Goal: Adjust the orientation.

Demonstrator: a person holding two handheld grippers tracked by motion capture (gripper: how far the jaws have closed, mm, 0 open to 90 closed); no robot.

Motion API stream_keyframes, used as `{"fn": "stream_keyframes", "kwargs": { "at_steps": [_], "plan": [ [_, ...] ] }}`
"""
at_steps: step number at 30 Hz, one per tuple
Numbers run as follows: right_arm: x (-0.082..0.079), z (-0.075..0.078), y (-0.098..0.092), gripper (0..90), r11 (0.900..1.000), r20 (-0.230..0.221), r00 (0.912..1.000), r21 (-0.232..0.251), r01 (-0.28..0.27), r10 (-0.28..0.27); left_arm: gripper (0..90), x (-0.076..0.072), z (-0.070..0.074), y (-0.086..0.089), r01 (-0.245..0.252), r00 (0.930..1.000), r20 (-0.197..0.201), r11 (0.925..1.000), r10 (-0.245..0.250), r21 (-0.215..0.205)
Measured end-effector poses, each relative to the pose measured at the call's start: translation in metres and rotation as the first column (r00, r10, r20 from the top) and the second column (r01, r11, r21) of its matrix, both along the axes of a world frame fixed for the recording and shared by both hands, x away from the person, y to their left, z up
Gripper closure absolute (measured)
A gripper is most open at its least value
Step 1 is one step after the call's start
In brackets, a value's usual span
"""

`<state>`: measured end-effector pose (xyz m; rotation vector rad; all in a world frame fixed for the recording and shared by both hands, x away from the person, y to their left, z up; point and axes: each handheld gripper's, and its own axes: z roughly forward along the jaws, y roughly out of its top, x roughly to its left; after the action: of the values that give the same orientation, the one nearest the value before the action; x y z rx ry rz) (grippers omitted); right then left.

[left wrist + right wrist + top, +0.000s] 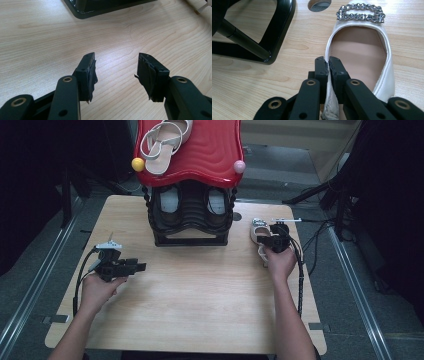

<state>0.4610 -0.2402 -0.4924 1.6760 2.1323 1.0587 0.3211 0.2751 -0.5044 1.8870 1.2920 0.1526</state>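
Observation:
A white shoe (359, 47) with a rhinestone buckle (361, 12) lies on the wooden table (200, 290) at the right, beside the rack. My right gripper (328, 61) is shut on the shoe's left side wall, one pad outside and one inside the opening. From above, the right gripper (274, 239) sits over that white shoe (258, 229). My left gripper (141, 267) rests at the table's left, held level and pointing right. In its own view the left gripper (117, 66) stands open over bare wood with nothing between the pads.
A black shoe rack (190, 215) with a red wavy top (205, 155) stands at the table's far middle. A white strappy sandal (162, 142) lies on the red top, and dark shoes (170, 202) sit on the shelf below. A round cable hole (319, 5) is beside the shoe.

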Motion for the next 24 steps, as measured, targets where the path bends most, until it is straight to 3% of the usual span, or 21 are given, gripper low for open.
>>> {"fn": "stream_keyframes", "kwargs": {
  "at_steps": [13, 24],
  "plan": [
    [0.001, 0.002, -0.005, 88.2, 0.999, -0.003, 0.9999, 0.030, 0.014, -0.014, 49.5, 0.001, 0.001, 0.000, 0.000, 1.0000, 0.003, 1.0000, 0.000, -0.001],
    [-0.001, 0.009, -0.012, 88.4, 0.998, 0.021, 0.9996, 0.061, 0.016, -0.017, 49.8, 0.001, 0.000, -0.001, 0.002, 1.0000, 0.000, 0.9999, -0.002, -0.011]
  ]
}}
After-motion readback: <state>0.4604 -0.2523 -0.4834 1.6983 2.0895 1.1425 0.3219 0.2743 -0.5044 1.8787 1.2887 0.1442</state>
